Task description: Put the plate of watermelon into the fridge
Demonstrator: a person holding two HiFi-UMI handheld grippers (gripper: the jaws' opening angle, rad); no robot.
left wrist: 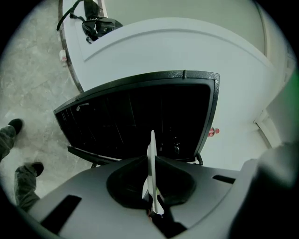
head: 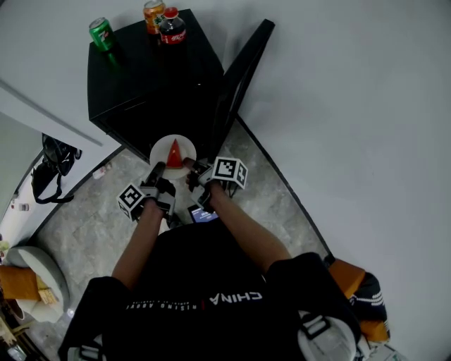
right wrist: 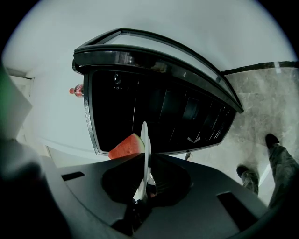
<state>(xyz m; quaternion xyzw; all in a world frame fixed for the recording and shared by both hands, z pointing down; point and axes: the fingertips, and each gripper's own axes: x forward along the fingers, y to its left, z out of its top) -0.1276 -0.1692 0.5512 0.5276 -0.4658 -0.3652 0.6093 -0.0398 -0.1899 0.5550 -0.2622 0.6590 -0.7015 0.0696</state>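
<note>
I hold a white plate [head: 173, 149] with a red watermelon wedge [head: 174, 154] just in front of the black fridge [head: 151, 77], whose door [head: 241, 79] stands open to the right. My left gripper [head: 156, 173] is shut on the plate's near-left rim and my right gripper [head: 192, 168] on its near-right rim. In the left gripper view the plate [left wrist: 152, 163] shows edge-on, clamped in the gripper [left wrist: 154, 212], with the dark fridge interior [left wrist: 140, 116] behind. In the right gripper view the plate [right wrist: 145, 154] is clamped in the gripper [right wrist: 139, 201], the watermelon [right wrist: 127, 146] on its left side.
A green can [head: 103, 34], an orange can [head: 153, 14] and a cola bottle [head: 172, 27] stand on the fridge top. A black bag [head: 51, 168] lies on the floor at left. White walls flank the fridge. An orange bag [head: 361, 290] sits at lower right.
</note>
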